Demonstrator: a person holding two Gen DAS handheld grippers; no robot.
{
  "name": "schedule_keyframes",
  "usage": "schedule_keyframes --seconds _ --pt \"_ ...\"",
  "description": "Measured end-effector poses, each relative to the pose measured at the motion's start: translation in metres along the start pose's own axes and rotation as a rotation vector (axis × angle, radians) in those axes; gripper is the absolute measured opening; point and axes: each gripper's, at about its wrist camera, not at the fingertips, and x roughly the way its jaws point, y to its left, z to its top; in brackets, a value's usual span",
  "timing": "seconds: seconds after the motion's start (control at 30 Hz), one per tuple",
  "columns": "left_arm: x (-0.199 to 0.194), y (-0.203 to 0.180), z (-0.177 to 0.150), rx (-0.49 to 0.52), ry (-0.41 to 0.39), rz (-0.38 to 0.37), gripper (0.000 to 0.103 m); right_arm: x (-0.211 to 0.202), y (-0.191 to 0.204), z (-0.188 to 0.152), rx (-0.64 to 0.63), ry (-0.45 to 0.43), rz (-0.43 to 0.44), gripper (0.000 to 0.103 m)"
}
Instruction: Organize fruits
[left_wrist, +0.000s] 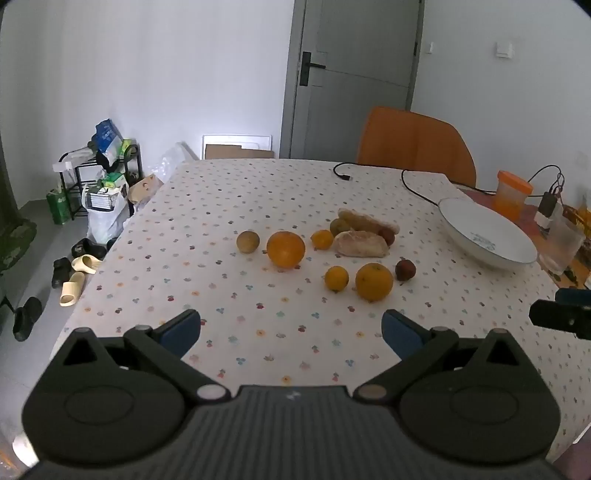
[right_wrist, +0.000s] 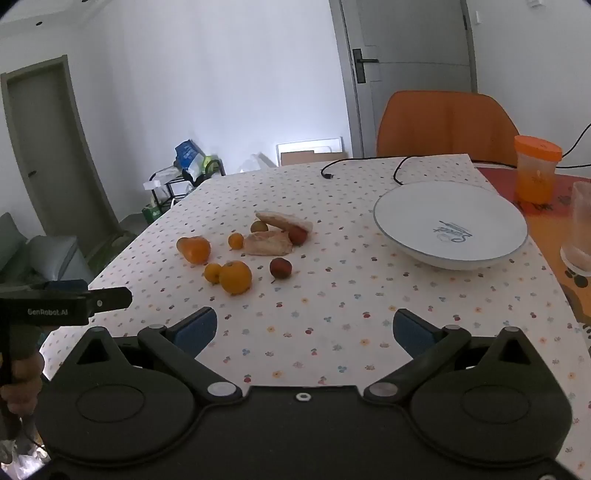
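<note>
From my right wrist feed, the glass (right_wrist: 580, 236) is cut by the frame edge. The large orange (right_wrist: 194, 249) hides whatever fruit sits behind it.

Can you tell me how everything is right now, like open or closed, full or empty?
Left gripper: open, holding nothing.
Right gripper: open, holding nothing.
White bowl: upright, empty.
Fruits: loose on the tablecloth, none in the bowl.
Orange-lidded cup: lid on.
Grey door: closed.
Black cable: plug end lying free.
</note>
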Motion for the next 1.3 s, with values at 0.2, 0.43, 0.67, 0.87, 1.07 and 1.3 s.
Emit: schedule_keyframes --seconds 0.2,0.43,0.67,0.87,1.07,1.3 --pt "0.002 0.0 -0.005 -0.006 0.003 -0.004 0.103 0.0 -0.005 0.002 0.005 -0.003 0.003 0.103" --pt "0.003 -0.001 -0.003 -0.001 0.011 -0.014 0.103 -0.002 -0.005 0.002 0.005 -0.014 -0.004 0.103" --pt "0.001 -0.003 -0.002 0.002 0.003 -0.017 0.103 -0.003 -0.003 0.003 0.0 -0.02 -0.009 0.103" --pt "-0.001 -0.004 0.0 0.005 -0.006 -0.019 0.103 -0.005 -0.003 0.004 0.001 -0.027 -0.011 0.103" --pt "-0.003 -0.005 0.0 0.006 -0.013 -0.021 0.103 -0.007 -0.001 0.005 -0.009 -0.039 -0.02 0.103" --pt "-0.008 -0.006 0.001 0.01 -0.023 -0.026 0.103 -0.008 -0.001 0.005 -0.011 -0.041 -0.022 0.103"
